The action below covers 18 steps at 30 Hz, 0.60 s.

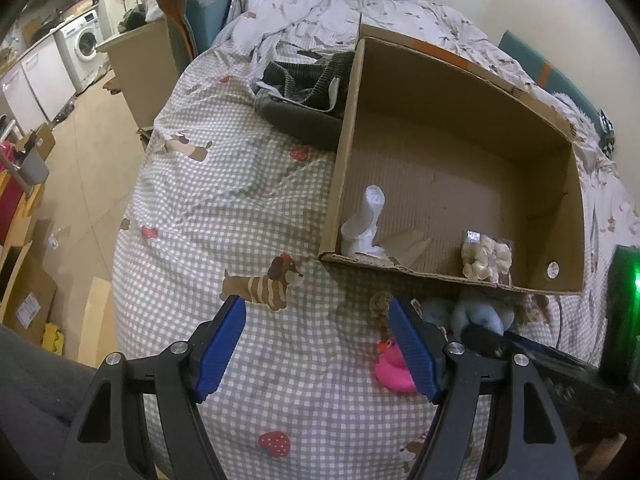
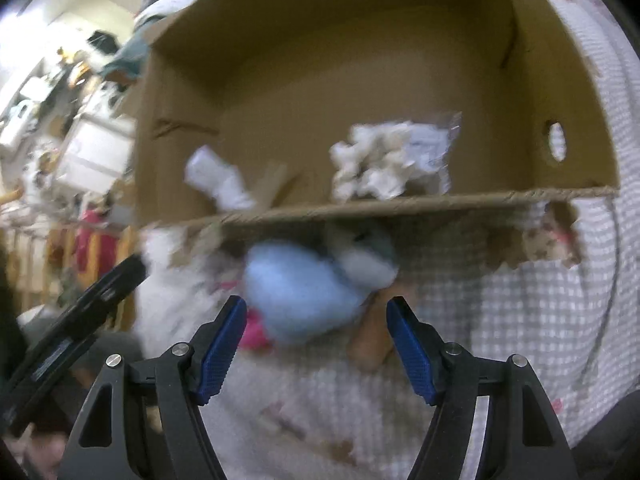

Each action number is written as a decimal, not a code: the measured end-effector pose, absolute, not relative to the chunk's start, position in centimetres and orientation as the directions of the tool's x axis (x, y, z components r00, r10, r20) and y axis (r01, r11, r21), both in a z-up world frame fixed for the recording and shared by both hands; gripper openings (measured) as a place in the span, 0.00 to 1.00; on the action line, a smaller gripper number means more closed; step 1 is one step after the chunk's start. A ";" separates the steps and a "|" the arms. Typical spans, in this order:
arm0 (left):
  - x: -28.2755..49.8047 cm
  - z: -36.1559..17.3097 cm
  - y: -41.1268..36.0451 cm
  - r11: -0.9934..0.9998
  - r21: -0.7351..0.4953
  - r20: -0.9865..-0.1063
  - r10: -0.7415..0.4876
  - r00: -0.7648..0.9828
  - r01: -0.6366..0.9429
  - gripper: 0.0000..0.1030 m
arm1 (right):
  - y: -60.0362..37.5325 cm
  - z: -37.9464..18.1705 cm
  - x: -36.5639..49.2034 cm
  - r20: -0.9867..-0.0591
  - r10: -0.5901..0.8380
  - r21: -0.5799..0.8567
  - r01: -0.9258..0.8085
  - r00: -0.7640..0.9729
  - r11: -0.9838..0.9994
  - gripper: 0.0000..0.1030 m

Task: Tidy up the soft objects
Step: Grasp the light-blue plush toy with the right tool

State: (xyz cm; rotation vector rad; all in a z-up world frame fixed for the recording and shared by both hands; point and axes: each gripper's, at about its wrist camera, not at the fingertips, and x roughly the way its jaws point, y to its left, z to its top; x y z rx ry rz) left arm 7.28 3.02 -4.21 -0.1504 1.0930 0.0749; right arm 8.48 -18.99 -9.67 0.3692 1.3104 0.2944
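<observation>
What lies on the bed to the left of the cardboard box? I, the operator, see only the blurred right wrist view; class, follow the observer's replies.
Observer: In the left wrist view, a dark grey corduroy garment lies against the left wall of the cardboard box.
Operator: What is the pink blur beside the blue toy?
Observer: A pink rubber duck, lying on the checked duvet next to the left claw, whose jaws are open and empty.
Operator: Is the white thing in the box a cloth?
Observer: It looks like a rolled white sock, leaning in the near left corner.
Operator: Is my right claw holding the blue plush toy?
Observer: No, it is open just short of the toy.
</observation>
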 end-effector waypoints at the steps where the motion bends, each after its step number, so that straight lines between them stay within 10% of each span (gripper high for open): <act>1: 7.3 -4.2 3.0 0.988 -0.082 -0.889 -0.012 0.458 -0.133 0.70 | -19.0 -10.1 8.7 -0.878 0.418 0.433 0.012 0.233 0.902 0.74; 6: 7.3 -4.3 3.0 0.987 -0.081 -0.890 -0.010 0.456 -0.135 0.70 | -18.0 -10.8 9.5 -0.870 0.434 0.443 -0.013 0.232 0.896 0.74; 10: 7.2 -4.3 3.2 0.986 -0.086 -0.889 -0.011 0.458 -0.144 0.70 | -17.2 -10.5 9.4 -0.879 0.414 0.410 -0.067 0.239 0.910 0.39; 18: 7.0 -3.8 4.5 0.977 -0.115 -0.884 -0.018 0.467 -0.181 0.70 | -18.5 -7.4 7.1 -0.856 0.438 0.440 -0.057 0.275 0.896 0.27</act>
